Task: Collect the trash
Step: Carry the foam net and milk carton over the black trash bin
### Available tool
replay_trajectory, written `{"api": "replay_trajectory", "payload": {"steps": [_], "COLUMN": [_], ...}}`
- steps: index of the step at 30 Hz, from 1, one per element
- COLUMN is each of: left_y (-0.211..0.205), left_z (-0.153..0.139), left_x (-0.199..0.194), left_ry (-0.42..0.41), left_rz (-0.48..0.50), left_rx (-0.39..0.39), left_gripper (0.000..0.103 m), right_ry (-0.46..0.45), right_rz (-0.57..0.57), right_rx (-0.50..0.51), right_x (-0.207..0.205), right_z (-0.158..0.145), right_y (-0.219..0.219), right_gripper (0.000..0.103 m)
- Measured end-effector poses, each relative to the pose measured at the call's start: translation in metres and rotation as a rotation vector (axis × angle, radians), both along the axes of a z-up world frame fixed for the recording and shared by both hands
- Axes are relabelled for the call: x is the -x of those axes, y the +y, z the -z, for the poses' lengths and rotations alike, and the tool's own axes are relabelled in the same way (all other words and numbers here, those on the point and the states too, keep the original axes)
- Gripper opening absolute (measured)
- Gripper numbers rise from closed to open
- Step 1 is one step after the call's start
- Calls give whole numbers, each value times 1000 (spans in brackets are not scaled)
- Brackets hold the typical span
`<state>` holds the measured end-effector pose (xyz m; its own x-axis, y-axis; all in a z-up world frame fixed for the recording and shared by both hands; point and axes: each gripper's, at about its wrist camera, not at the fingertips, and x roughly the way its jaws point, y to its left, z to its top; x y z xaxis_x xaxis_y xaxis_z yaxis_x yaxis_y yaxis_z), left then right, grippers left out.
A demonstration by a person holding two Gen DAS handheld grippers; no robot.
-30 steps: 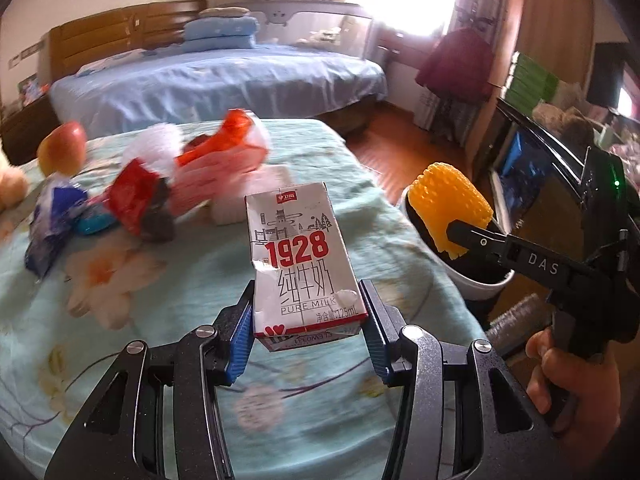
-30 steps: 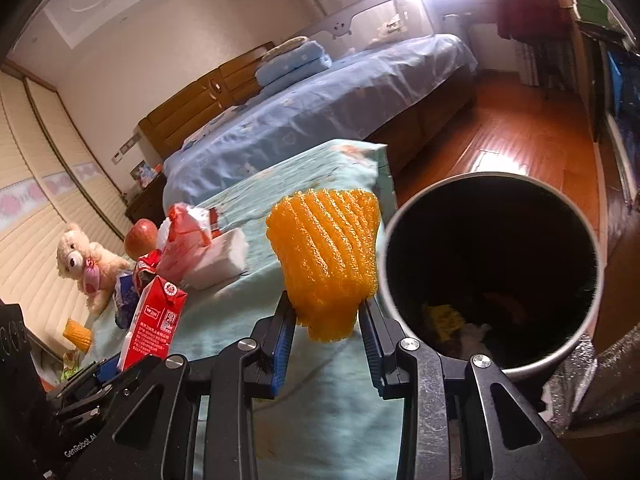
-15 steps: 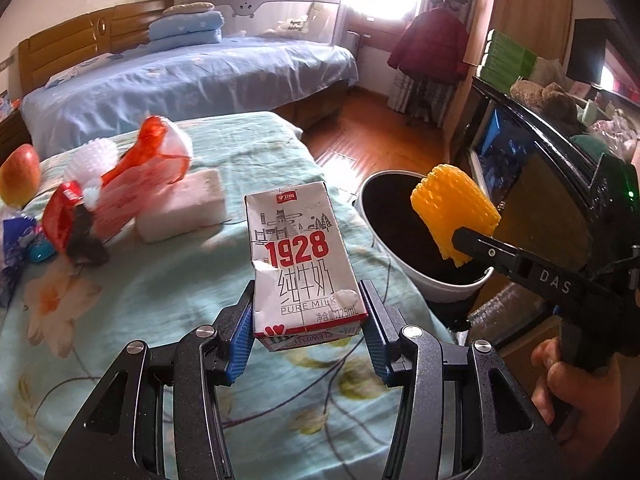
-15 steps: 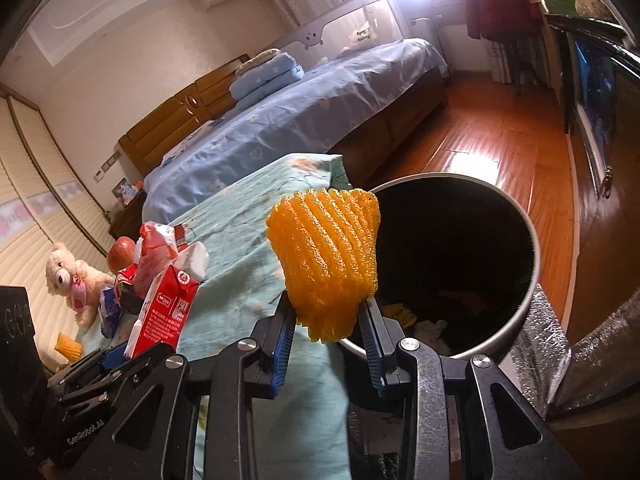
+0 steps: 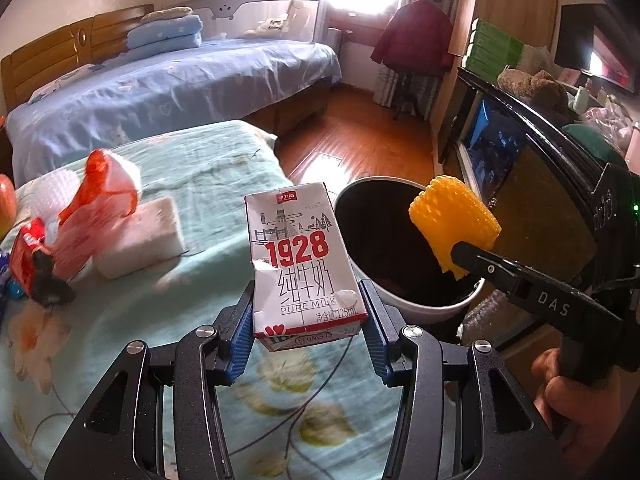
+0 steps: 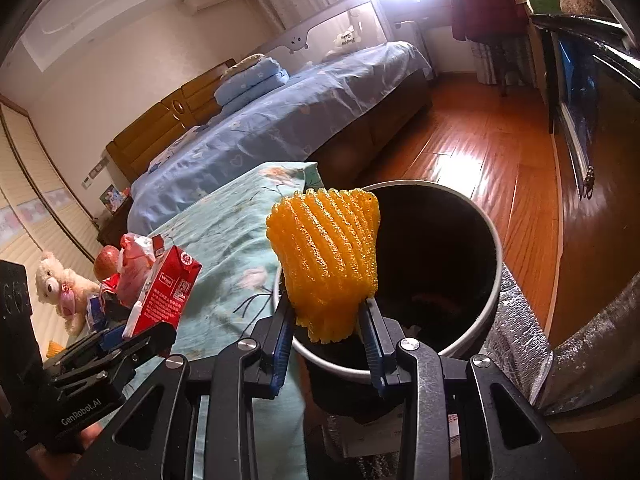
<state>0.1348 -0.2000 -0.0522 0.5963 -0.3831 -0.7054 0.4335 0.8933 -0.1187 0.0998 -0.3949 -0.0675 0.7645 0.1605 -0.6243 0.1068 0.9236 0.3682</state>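
A milk carton (image 5: 306, 264) is clamped upright in the left tongs (image 5: 307, 334) above the floral bedspread (image 5: 208, 184) — an orange foam net (image 6: 326, 264) (ribbed) is pinched in the right tongs (image 6: 326, 334) over the trash bin (image 6: 494, 276). Wrappers (image 5: 96, 208) are left further back.

milk carton (image 5: 305, 264): I see it upright, dented, clamped over the bedspread
foam net (image 6: 326, 264): orange, pinched above bin mouth
bin (image 6: 490, 300): round, open, beside bed
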Motion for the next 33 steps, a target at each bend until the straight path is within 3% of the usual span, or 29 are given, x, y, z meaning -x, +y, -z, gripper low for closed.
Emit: {"api": "replay_trajectory", "payload": {"steps": [33], "left_y": [-58], "left_z": [15], "left_x": [-37], "left_ry": [61], "left_rz": [110], "left_rx": [-35], "left_gripper": [47], "right_ry": [79], "right_rz": [47], "right_rx": [46], "right_x": [-26], "right_z": [17], "right_y": [-42], "right_gripper": [33]}}
